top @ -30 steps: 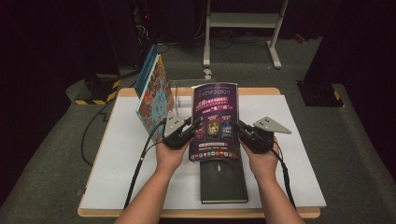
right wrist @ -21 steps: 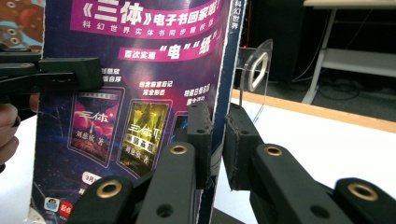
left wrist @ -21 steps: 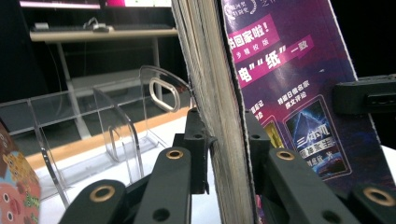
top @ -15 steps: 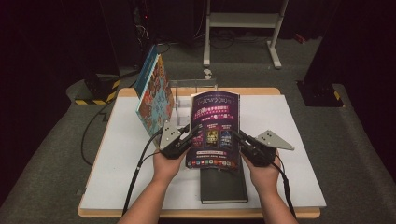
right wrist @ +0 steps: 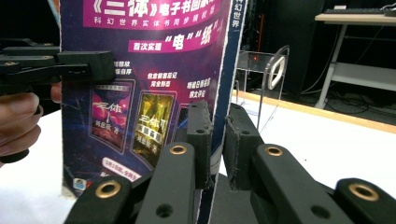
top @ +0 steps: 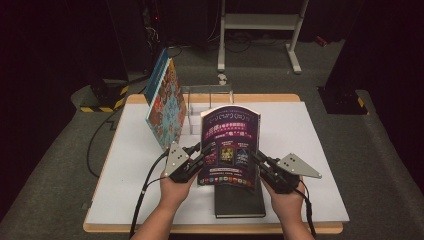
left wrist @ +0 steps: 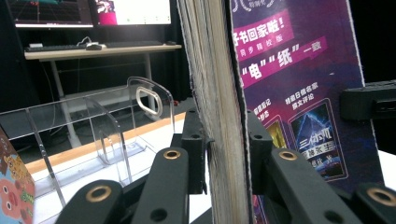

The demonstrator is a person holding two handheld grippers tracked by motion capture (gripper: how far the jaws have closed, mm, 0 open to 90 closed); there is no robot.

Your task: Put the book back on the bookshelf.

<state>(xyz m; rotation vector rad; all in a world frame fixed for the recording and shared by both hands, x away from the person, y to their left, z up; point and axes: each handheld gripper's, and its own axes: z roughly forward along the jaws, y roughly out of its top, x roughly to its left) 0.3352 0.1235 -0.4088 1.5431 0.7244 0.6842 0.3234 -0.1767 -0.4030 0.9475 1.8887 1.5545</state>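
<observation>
While the purple book [top: 230, 145] stood upright above the black book [top: 240, 200], your left gripper [top: 197, 156] and right gripper [top: 256, 159] each clamped one side edge.

A thick purple-covered book [top: 230, 145] stands upright, lifted above a black book [top: 239, 200] lying flat on the worktop [top: 310, 150].
</observation>
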